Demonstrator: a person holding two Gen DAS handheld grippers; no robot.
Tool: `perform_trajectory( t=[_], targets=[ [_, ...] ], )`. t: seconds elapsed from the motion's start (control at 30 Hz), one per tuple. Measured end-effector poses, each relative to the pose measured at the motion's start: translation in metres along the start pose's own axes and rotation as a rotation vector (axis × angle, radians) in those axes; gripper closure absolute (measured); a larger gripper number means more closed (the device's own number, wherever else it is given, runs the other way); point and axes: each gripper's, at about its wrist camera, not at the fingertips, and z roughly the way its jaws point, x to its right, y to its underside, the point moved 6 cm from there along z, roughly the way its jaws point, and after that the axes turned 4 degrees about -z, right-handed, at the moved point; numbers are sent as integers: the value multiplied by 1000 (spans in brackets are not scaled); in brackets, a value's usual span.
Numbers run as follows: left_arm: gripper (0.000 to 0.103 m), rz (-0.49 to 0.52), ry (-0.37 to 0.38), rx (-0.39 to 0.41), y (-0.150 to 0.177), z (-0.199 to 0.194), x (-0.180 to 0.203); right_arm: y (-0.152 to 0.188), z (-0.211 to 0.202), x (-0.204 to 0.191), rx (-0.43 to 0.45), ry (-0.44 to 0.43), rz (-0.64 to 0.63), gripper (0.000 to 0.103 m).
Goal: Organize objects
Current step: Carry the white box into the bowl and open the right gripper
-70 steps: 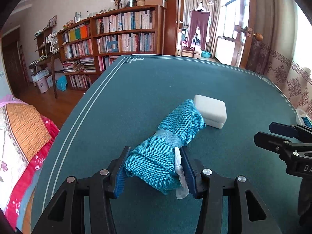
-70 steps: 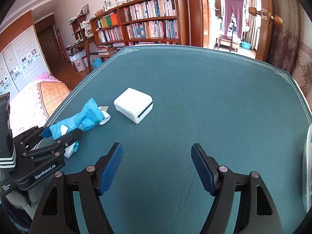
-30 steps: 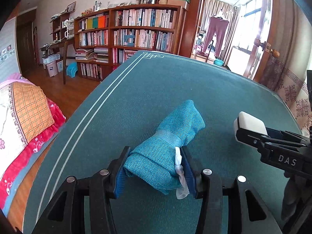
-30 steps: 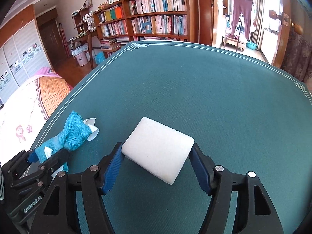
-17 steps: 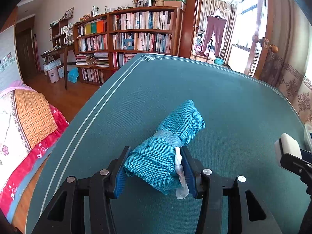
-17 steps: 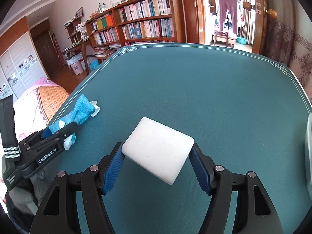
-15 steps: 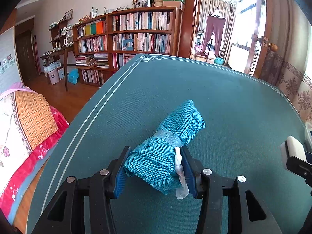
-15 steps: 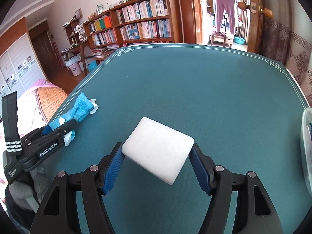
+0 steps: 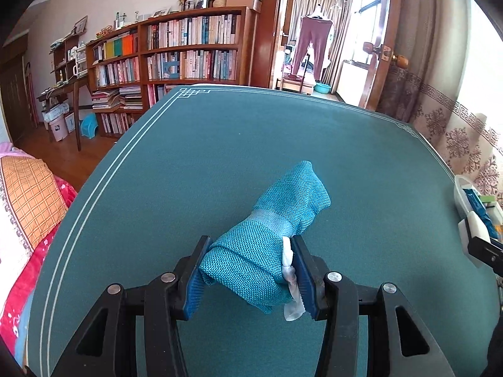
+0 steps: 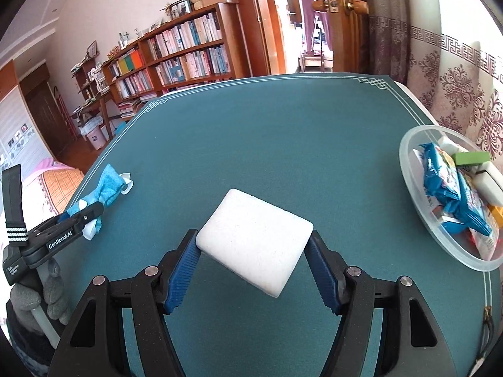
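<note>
We see the left gripper (image 9: 248, 271) angled down over the green table (image 9: 195, 163), its blue pads clamped on a rolled teal cloth (image 9: 267, 245) (a white tag pinched at the 3 o'clock pad). The right gripper (image 10: 251, 271), likewise tilted downward, grips a white block (image 10: 254, 240) lifted off the felt. A clear bowl (image 10: 411, 194) of packets sits at 3 o'clock from it. A grey-gloved hand (image 10: 44, 295) holds the left tool at 9 o'clock.

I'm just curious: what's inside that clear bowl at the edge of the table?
The clear bowl holds a blue snack packet, a green block, a white block and other small packets partly buried beneath. What lies at the bottom is covered.
</note>
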Motion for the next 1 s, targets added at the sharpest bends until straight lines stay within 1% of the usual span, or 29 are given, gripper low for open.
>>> perform_trajectory(
  t=[0.17,0.33,0.5,0.63,0.8,0.87,1.0],
  targets=[
    [50,28,57,-3,-2,-6,31,-6,-26,37,55,43,66,35],
    [50,76,96,-3,-3,-9,63,-11,-51,82,107,104,146,34],
    [50,116,133,-7,-2,-12,91,-12,-62,126,133,159,218,34],
    [50,143,149,-7,-3,-13,109,-13,-59,154,135,176,266,34],
    [50,167,161,-14,-2,-14,125,-21,-45,183,127,184,298,34],
    [50,175,163,-16,-2,-13,131,-23,-37,193,114,185,309,34],
    [50,188,169,-19,-2,-13,142,-22,-16,210,69,156,343,34]
  ],
)
